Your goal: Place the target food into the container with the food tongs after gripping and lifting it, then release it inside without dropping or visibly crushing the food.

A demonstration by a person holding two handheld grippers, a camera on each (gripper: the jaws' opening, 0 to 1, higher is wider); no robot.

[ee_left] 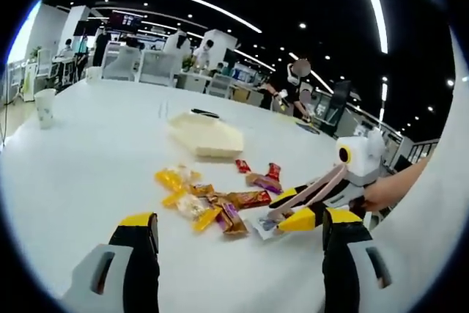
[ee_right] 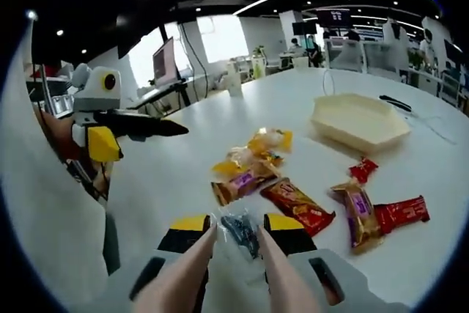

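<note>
While the food tongs [ee_right: 231, 254] are pinched on a clear-wrapped snack [ee_right: 238, 231] by the right gripper [ee_right: 234, 226], seemingly for lifting, the container [ee_right: 359, 121] lies well apart toward the table's [ee_right: 176, 181] far edge; the left gripper [ee_left: 238, 236] is held spread, idle.

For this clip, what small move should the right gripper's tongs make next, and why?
Probably close a little more and lift. The tongs in the right gripper straddle a clear-wrapped dark snack on the white table, seemingly not yet raised, and the beige container sits farther off, past the other wrapped snacks.
</note>
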